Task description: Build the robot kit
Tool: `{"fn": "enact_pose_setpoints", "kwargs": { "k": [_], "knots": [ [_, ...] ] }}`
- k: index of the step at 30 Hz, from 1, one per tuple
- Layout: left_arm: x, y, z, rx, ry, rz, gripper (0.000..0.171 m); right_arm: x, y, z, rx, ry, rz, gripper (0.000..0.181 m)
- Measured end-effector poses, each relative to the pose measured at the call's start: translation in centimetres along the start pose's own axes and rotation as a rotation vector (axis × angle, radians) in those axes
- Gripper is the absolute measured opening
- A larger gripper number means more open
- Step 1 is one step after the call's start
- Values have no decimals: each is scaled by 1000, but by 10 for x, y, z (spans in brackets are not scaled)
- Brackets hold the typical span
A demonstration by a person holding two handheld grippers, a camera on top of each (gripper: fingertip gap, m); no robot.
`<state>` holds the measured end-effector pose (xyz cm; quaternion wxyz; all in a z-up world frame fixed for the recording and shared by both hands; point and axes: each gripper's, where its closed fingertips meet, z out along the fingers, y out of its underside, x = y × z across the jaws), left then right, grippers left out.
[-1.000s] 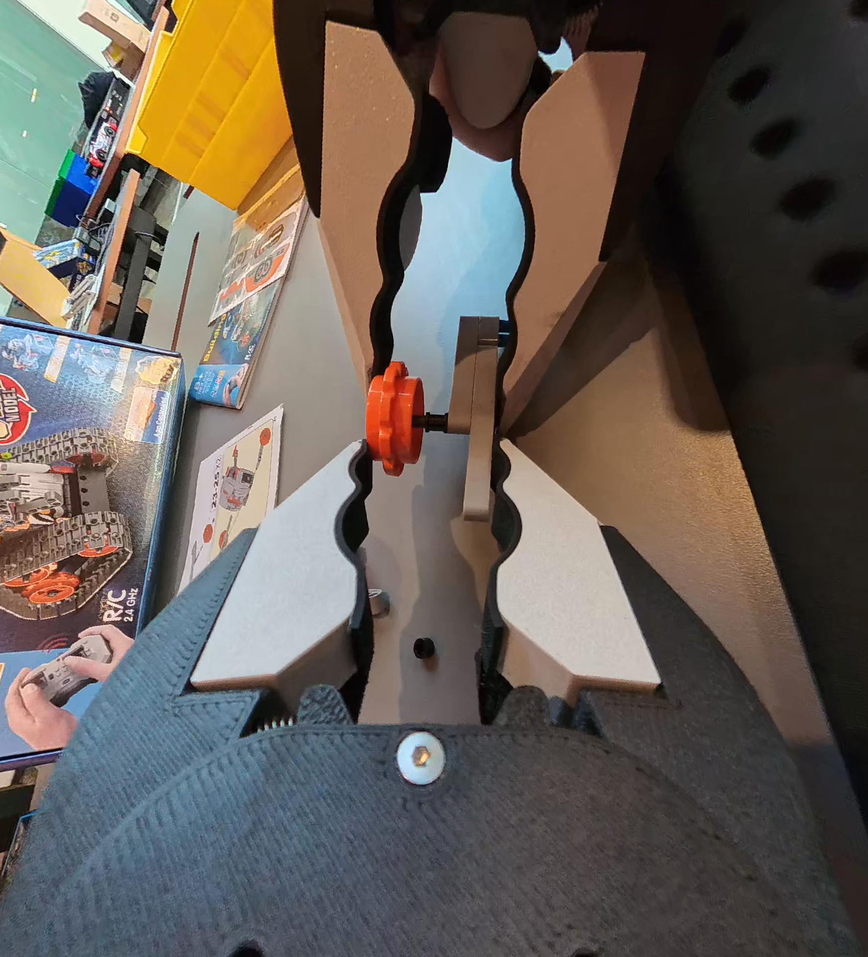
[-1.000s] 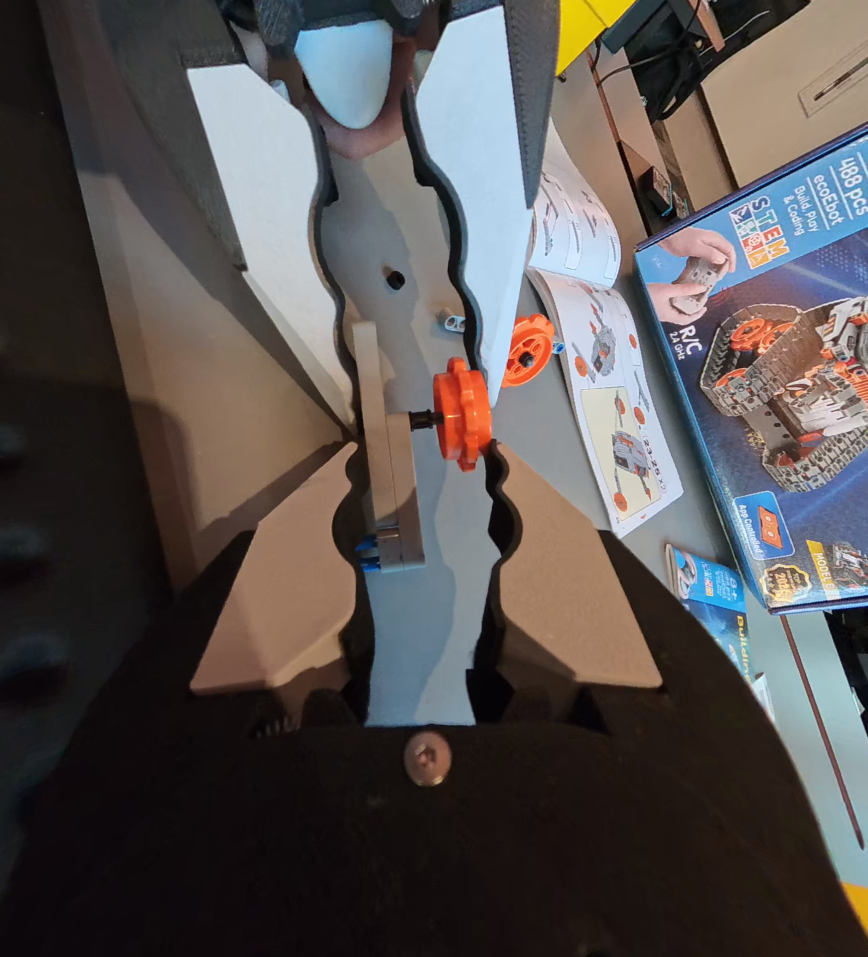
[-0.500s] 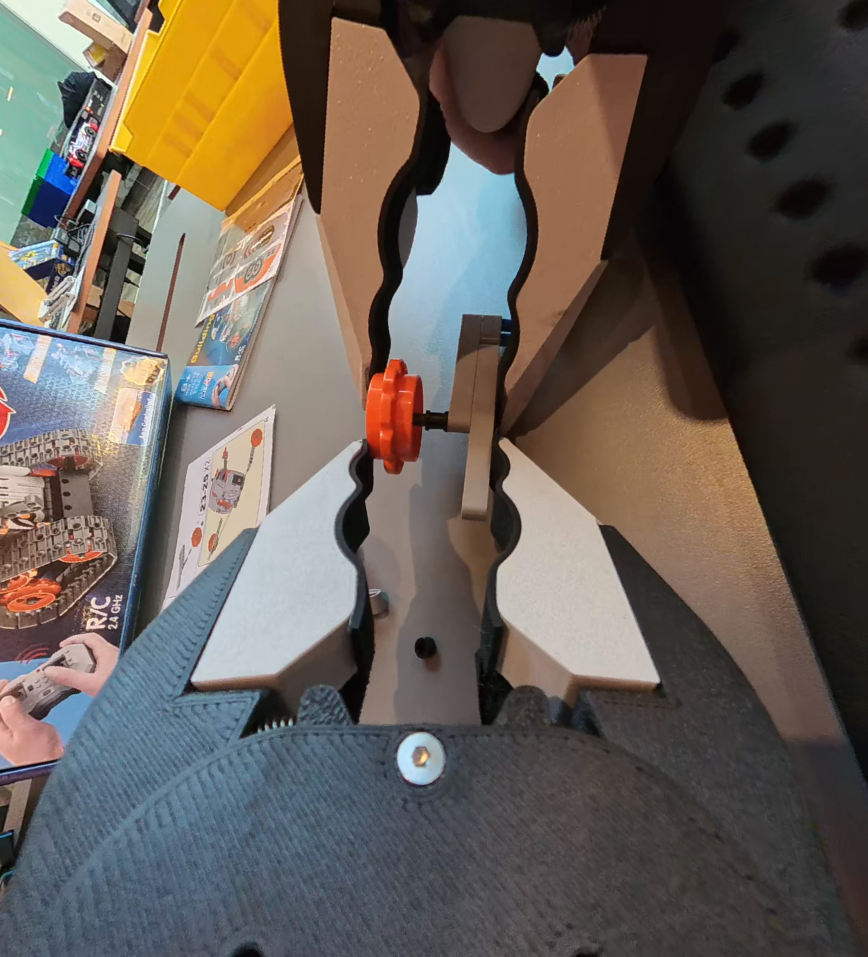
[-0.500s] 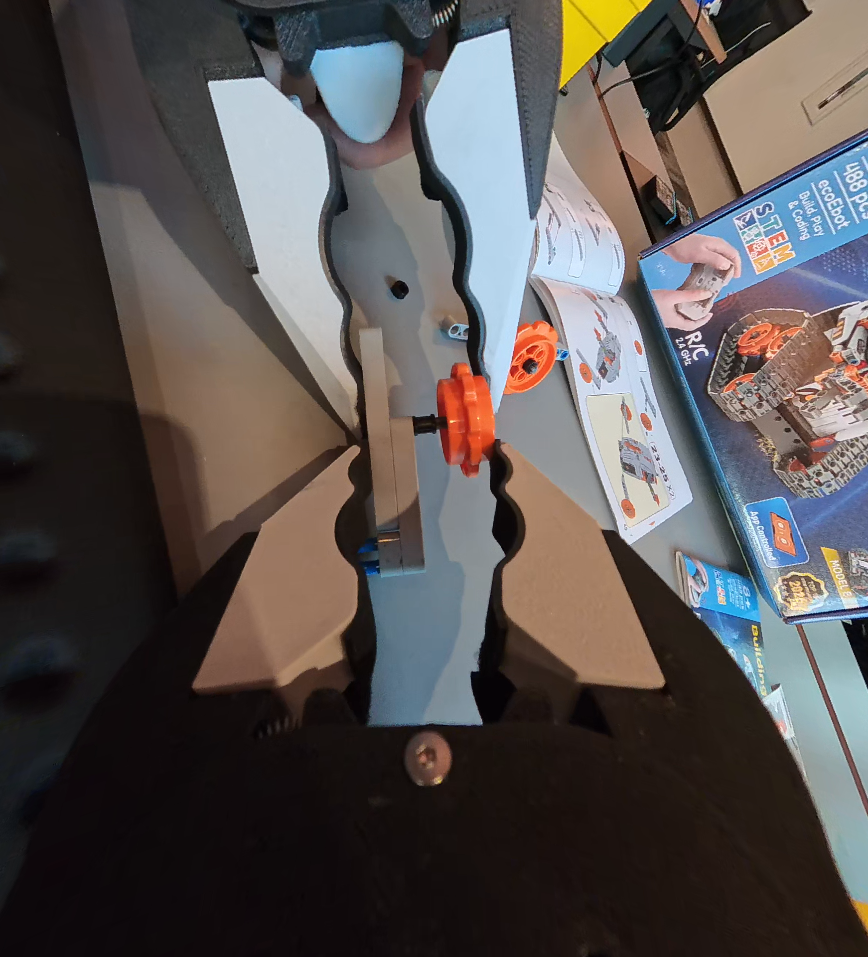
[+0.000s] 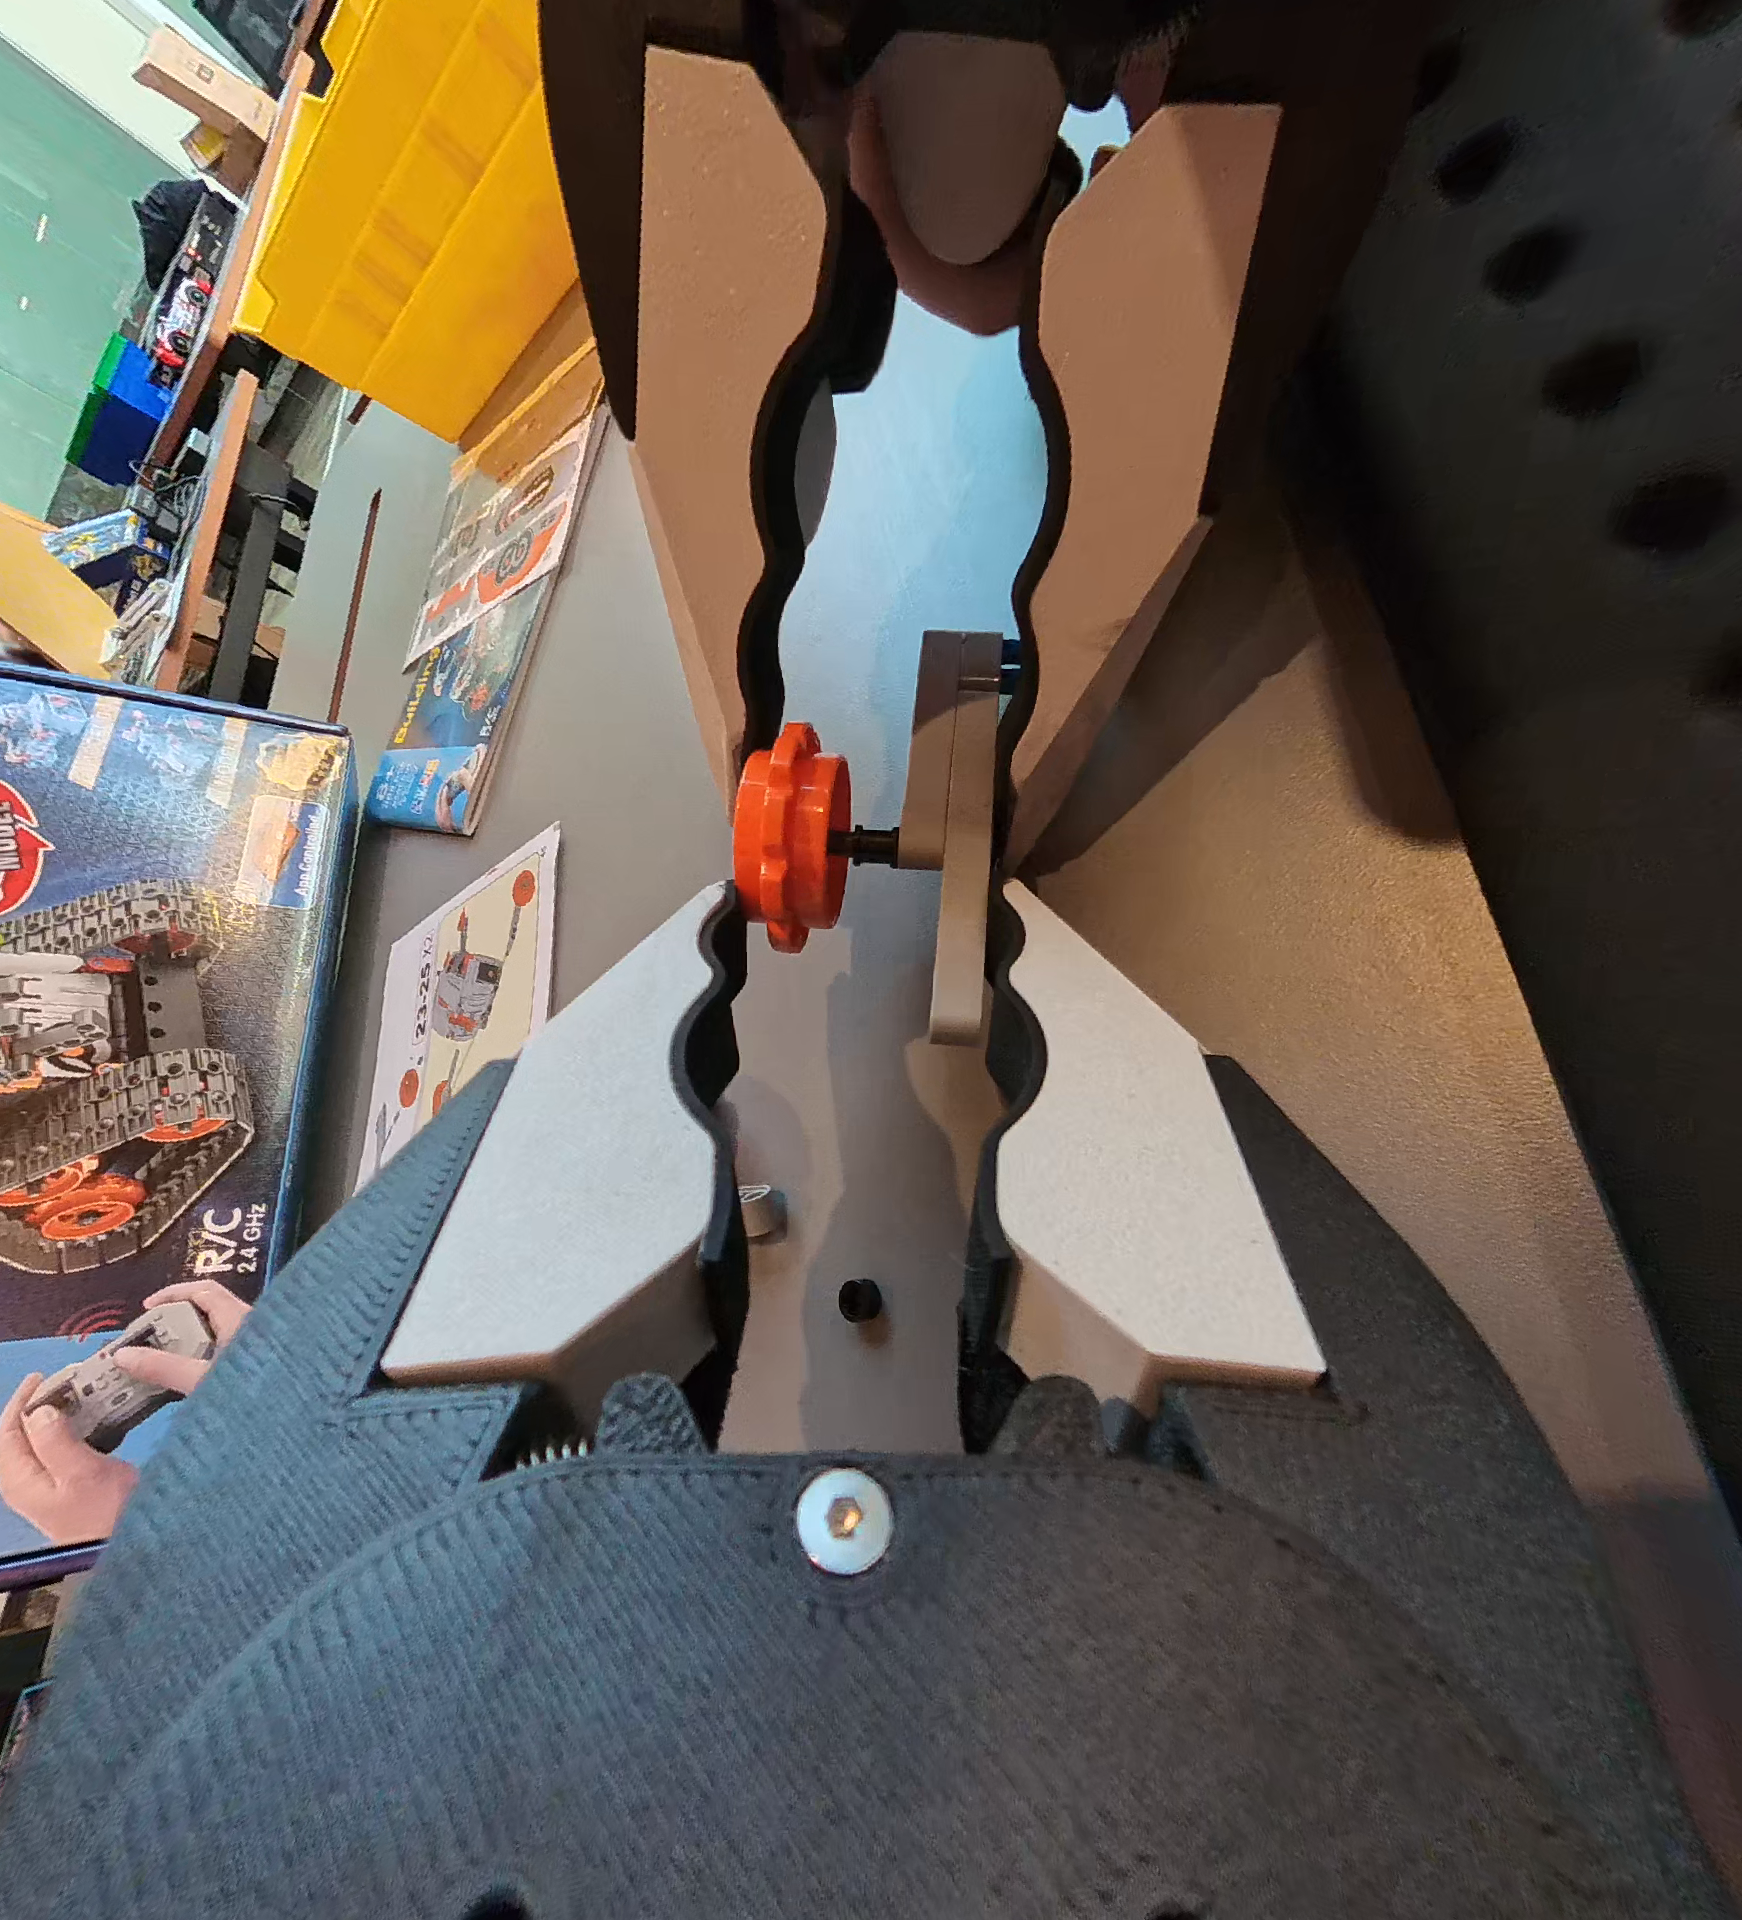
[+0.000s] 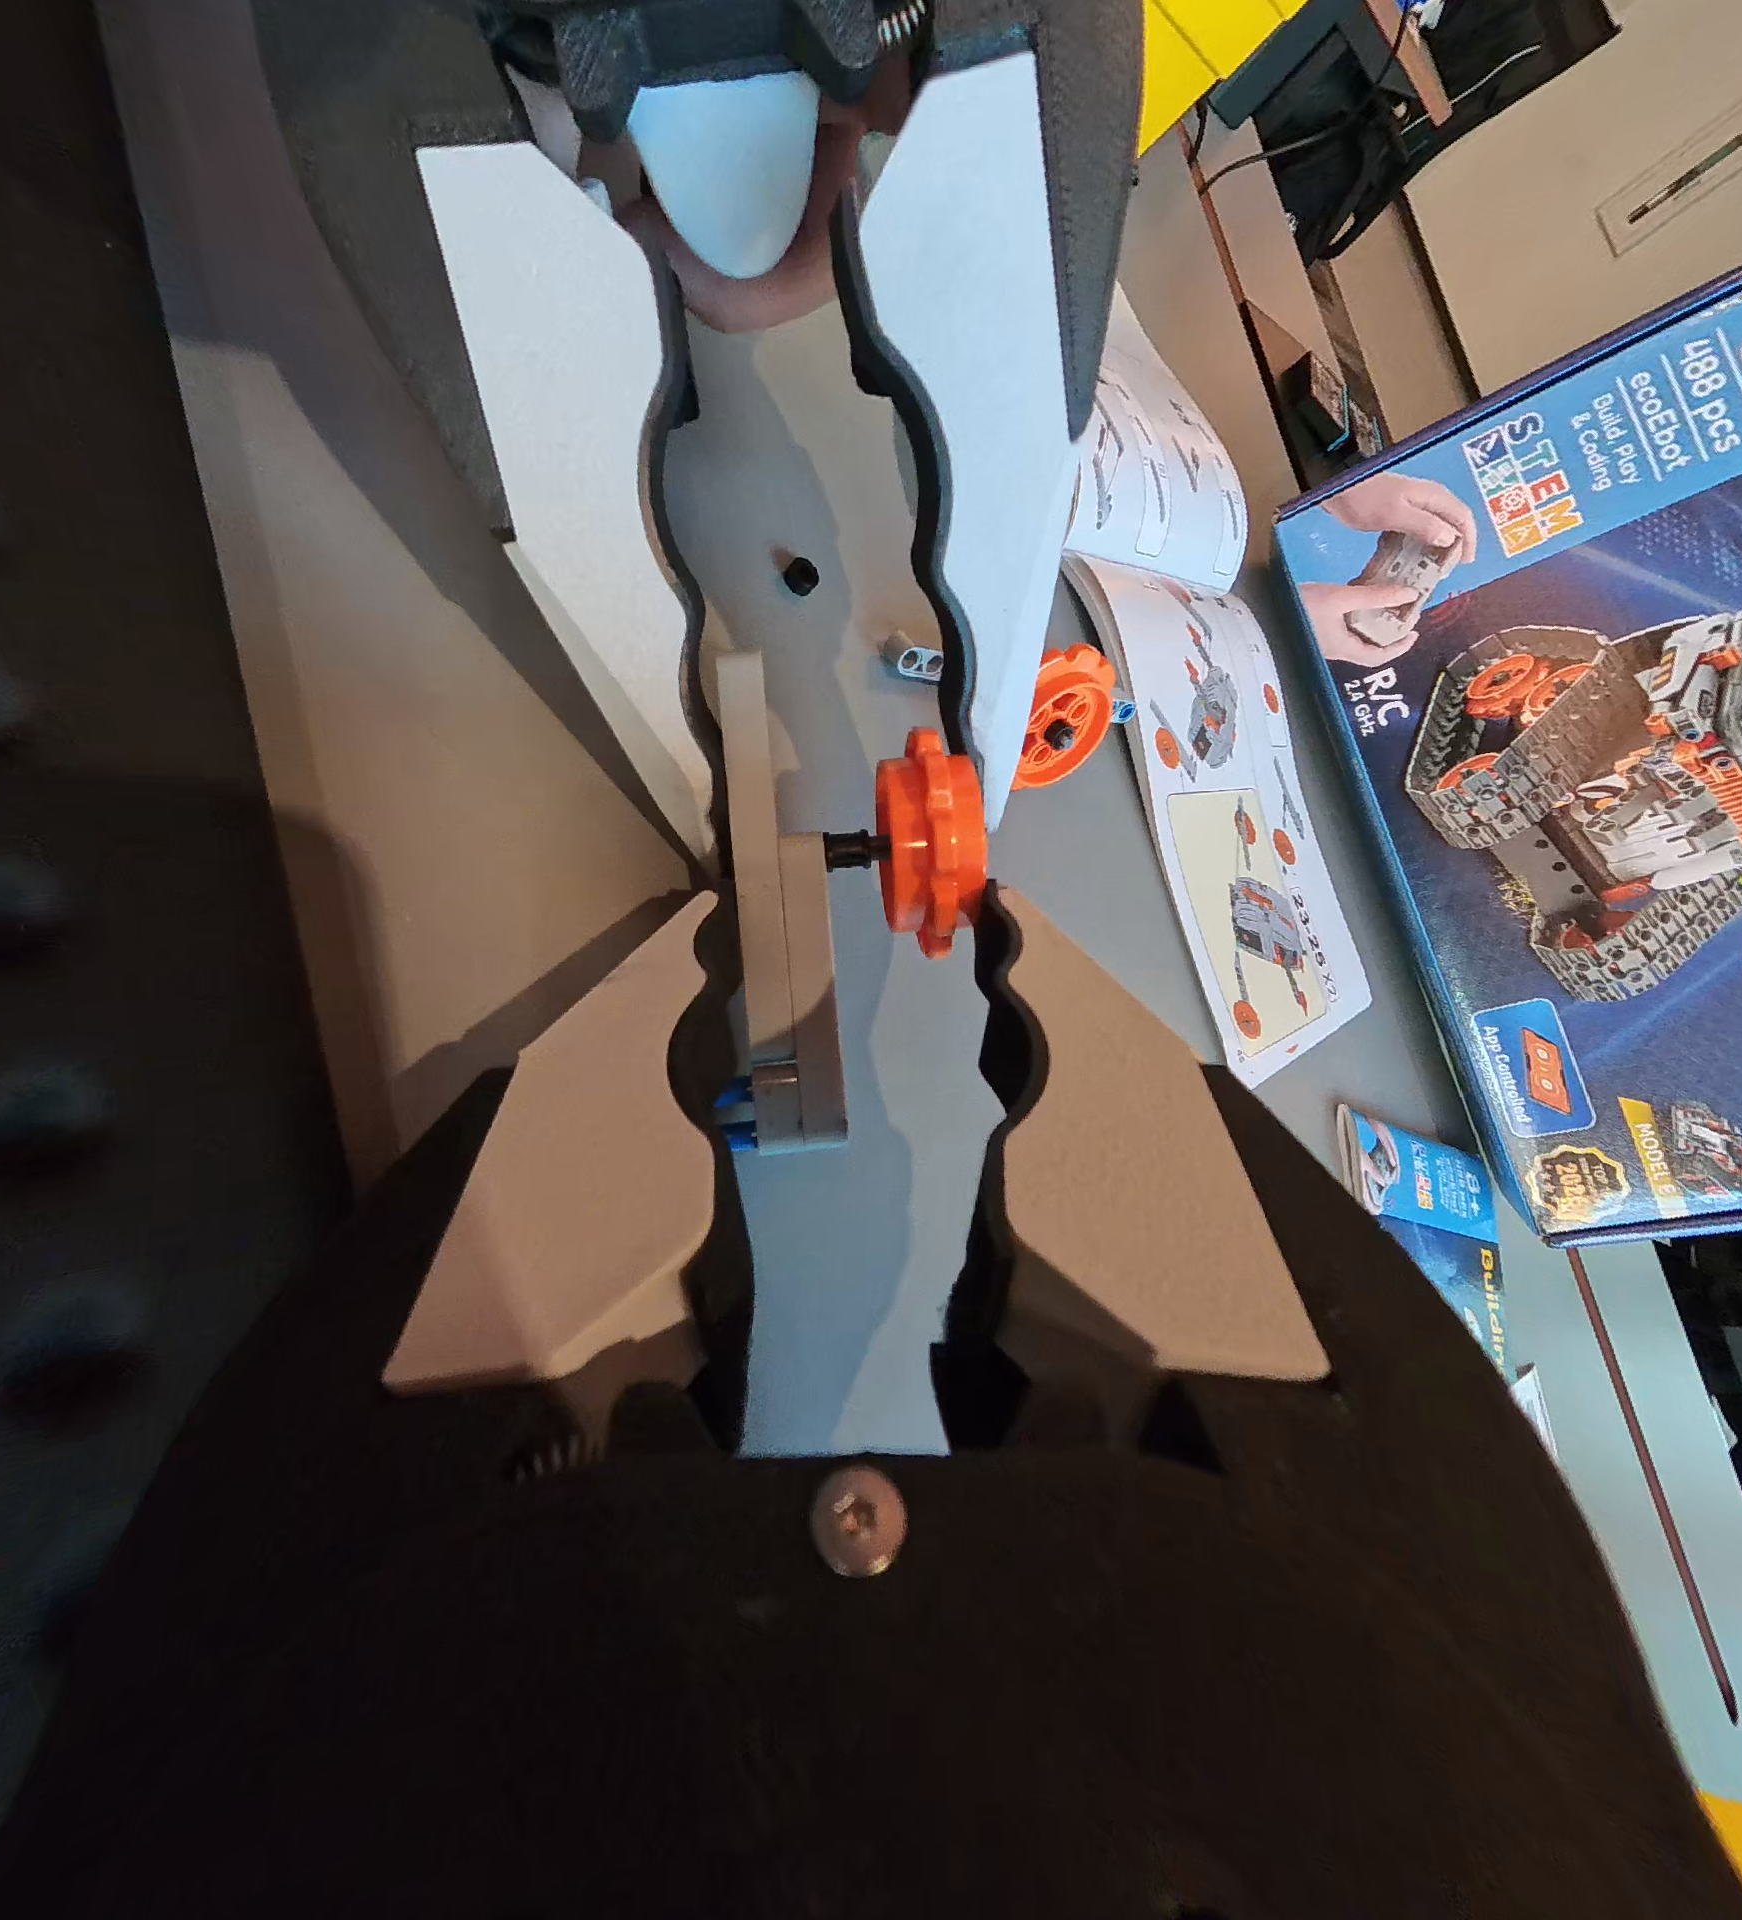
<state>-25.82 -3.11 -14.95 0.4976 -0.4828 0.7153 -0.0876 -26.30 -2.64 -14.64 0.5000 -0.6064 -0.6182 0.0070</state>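
Note:
A small assembly, an orange gear [image 5: 789, 836] on a black axle stuck into a grey beam [image 5: 955, 831], hangs just above the grey table [image 5: 628, 644]. My left gripper [image 5: 862, 899] is shut on it, one fingertip against the gear and the other along the beam. My right gripper [image 5: 882, 727] faces it from the far side. In the right wrist view my right gripper [image 6: 851, 899] is shut on the same assembly, with the beam [image 6: 773, 935] along its left finger and the gear [image 6: 929, 847] at its right fingertip. The left gripper [image 6: 846, 748] is opposite.
A blue toy box [image 5: 98, 1039] [image 6: 1625, 779] and open instruction booklets [image 5: 462, 987] [image 6: 1251, 894] lie beside the grippers. A loose orange wheel [image 6: 1059, 717], a small grey connector [image 6: 914, 660] and a black pin [image 6: 799, 575] lie on the table. A black perforated panel [image 5: 1625, 520] stands close by. Yellow bins [image 5: 410, 208] stand farther off. Less than 4 cm separates the two grippers' tips.
Both grippers keep their hold on the assembly and drift slightly together. The box and booklets shift a little in both views.

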Motion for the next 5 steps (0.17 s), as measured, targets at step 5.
{"fn": "enact_pose_setpoints", "kwargs": {
  "k": [5],
  "knots": [
    [0, 1, 0, -6, 13, -43, 44, 1, 1, 0, -17, 1, 0, 43]
  ]
}}
